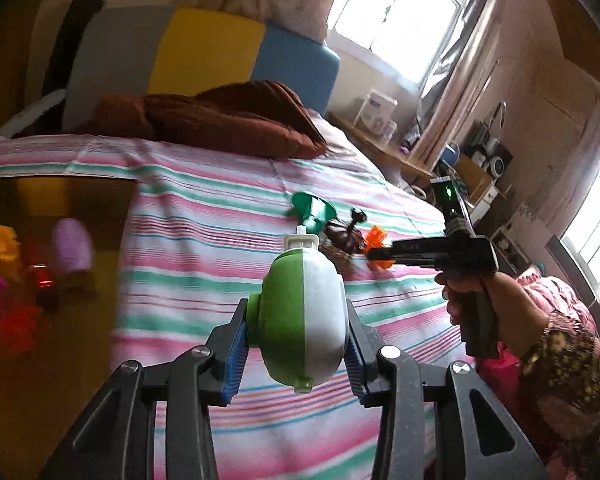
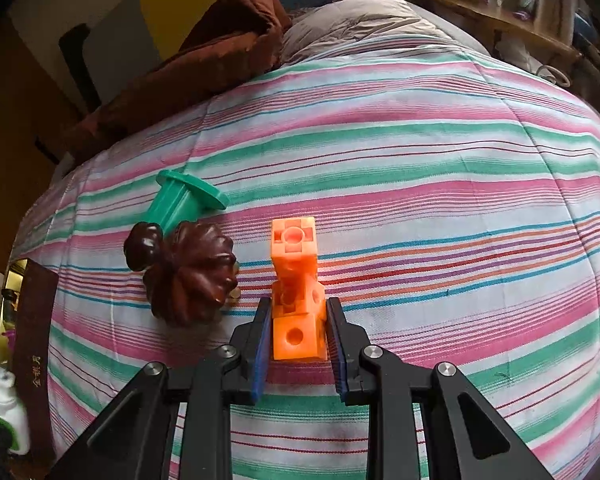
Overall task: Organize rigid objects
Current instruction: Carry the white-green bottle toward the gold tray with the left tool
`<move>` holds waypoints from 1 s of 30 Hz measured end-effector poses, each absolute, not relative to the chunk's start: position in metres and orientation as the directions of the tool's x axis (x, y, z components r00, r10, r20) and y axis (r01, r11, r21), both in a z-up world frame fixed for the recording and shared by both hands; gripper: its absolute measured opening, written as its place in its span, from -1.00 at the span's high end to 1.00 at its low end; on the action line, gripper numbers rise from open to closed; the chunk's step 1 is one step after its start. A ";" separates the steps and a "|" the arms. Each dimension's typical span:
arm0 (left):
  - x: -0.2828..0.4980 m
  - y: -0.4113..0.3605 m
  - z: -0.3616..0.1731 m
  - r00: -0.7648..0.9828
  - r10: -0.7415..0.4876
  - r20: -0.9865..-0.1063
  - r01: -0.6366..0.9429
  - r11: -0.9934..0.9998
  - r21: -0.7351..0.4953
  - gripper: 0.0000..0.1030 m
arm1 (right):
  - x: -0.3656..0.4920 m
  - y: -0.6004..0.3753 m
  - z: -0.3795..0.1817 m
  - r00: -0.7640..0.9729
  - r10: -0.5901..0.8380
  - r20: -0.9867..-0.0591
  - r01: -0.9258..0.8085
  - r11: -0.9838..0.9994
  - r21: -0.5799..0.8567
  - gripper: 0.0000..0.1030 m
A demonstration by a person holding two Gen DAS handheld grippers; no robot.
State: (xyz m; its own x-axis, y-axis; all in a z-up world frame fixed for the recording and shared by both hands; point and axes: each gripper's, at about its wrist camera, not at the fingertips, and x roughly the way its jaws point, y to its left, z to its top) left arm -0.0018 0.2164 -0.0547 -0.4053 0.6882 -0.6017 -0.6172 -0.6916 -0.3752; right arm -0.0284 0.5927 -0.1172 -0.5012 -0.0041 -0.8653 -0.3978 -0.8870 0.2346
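Observation:
My left gripper (image 1: pixel 296 336) is shut on a green-and-white toy bottle (image 1: pixel 304 316), held above the striped bedspread (image 1: pixel 204 216). The same toy bottle (image 2: pixel 2 416) shows blurred at the lower left edge of the right wrist view. My right gripper (image 2: pixel 296 336) is shut on an orange block piece (image 2: pixel 296 304) that lies on the bedspread (image 2: pixel 420 200). From the left wrist view, the right gripper (image 1: pixel 374 254) touches the orange piece (image 1: pixel 376 240), a hand (image 1: pixel 496 300) on its handle. A dark brown pumpkin-shaped object (image 2: pixel 188 272) and a green spool-like piece (image 2: pixel 184 198) lie just left of the orange piece.
A brown box (image 1: pixel 52 256) at the bed's left side holds several colourful toys, blurred. A brown folded blanket (image 1: pixel 228 120) lies at the bed's far end. A wooden shelf (image 1: pixel 384 148) with clutter runs along the right wall under the windows.

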 end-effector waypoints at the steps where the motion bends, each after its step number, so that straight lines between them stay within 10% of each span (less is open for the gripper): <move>1: -0.002 0.206 -0.052 -0.419 0.685 -0.596 -0.609 -0.698 -0.375 0.19 | -0.028 0.592 -0.116 -0.500 0.008 -0.866 -0.400 -0.889 0.223 0.50; 30: -0.098 -0.032 -0.100 -0.560 0.330 -0.760 -0.108 -0.939 -0.328 0.19 | 0.013 0.427 -0.036 -0.652 -0.108 -0.751 -0.215 -0.923 0.319 0.50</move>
State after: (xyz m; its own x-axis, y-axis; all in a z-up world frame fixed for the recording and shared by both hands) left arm -0.0981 -0.0320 -0.1002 -0.5602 0.3299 -0.7598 -0.1081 -0.9386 -0.3278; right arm 0.0131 0.4272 -0.0362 -0.6517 -0.1077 -0.7508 -0.2148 -0.9232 0.3188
